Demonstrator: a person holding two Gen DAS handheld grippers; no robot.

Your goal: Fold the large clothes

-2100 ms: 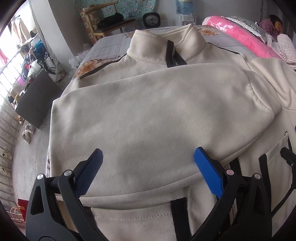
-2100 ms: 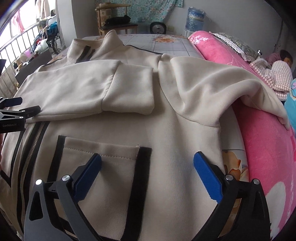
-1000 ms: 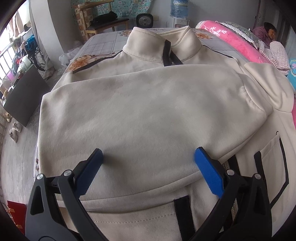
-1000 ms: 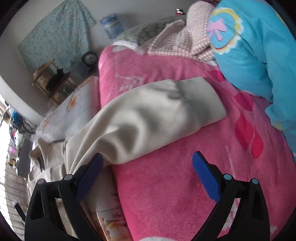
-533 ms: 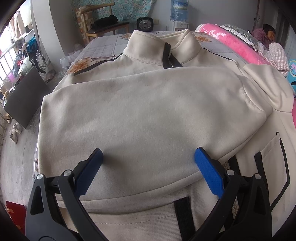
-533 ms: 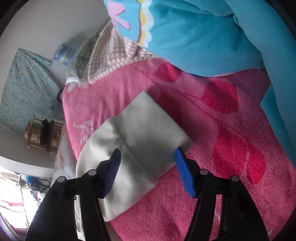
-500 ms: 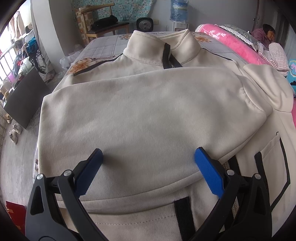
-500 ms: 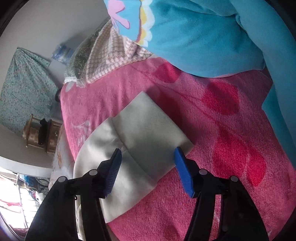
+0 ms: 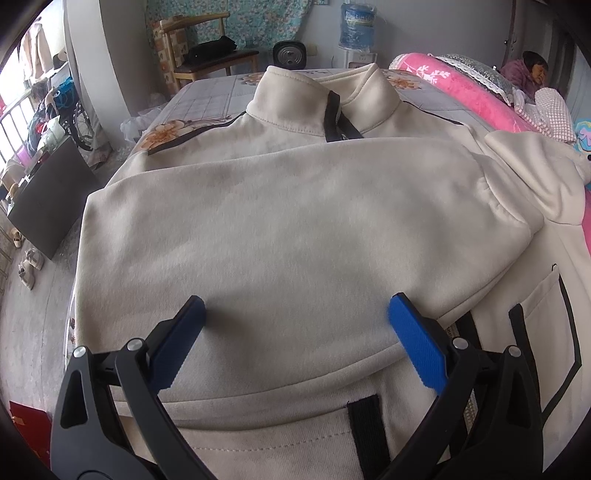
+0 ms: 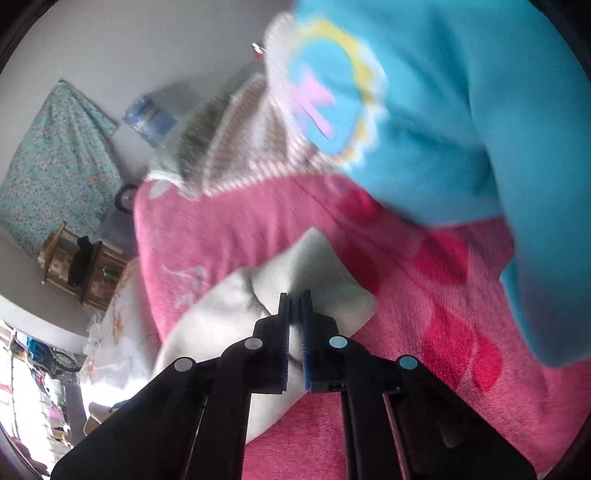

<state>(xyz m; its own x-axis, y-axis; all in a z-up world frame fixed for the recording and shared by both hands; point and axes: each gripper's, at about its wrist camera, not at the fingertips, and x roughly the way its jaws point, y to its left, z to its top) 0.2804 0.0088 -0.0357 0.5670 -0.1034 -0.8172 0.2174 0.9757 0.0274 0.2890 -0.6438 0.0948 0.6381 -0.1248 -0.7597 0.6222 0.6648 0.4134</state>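
A large cream zip jacket (image 9: 295,229) with black trim lies face up on the bed, its left sleeve folded across the chest. My left gripper (image 9: 295,314) is open and empty, hovering just above the folded sleeve. The jacket's other sleeve (image 10: 229,317) lies out over a pink blanket (image 10: 424,314). My right gripper (image 10: 295,299) is shut on this sleeve's cuff (image 10: 325,273), bunching the cloth between the blue pads.
A blue blanket (image 10: 480,110) and checked pillow (image 10: 251,122) lie beyond the cuff. The pink blanket (image 9: 461,85) borders the jacket's right side, with a person lying (image 9: 532,70) behind it. A wooden chair (image 9: 207,48), fan and water bottle (image 9: 356,22) stand past the bed. Floor drops off left.
My right gripper swung from the jacket's body over to the sleeve on the pink blanket, straddled the cuff and closed on it. My left gripper stayed open over the folded sleeve.
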